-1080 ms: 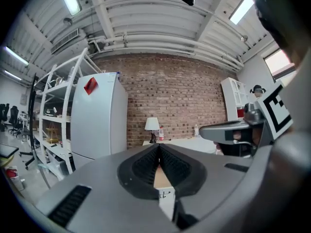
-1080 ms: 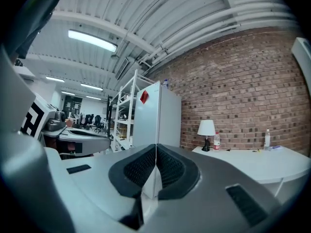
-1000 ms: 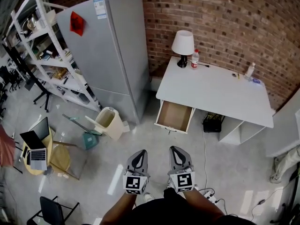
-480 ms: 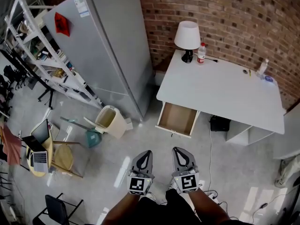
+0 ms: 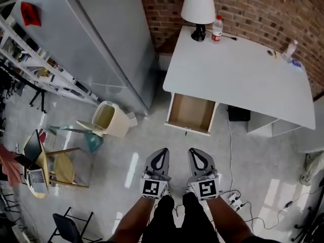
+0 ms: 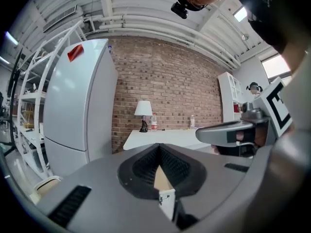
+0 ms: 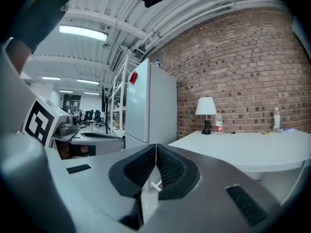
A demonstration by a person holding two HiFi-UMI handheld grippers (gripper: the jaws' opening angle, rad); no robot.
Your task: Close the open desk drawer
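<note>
Brick wall (image 5: 253,4) behind white table (image 5: 243,80). Open drawer (image 5: 191,113) at table's near left edge. Fingers closed, empty: left gripper (image 5: 161,153), right gripper (image 5: 196,153), well short. Approach step; next, reach drawer front, push.

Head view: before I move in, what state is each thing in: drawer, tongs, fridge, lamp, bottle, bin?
Desk drawer: pulled open, inside looks empty.
Left tongs: shut, holding nothing.
Right tongs: shut, holding nothing.
Fridge: doors closed.
Lamp: upright on the desk.
Bottle: upright, beside the lamp.
Bin: open at the top.
</note>
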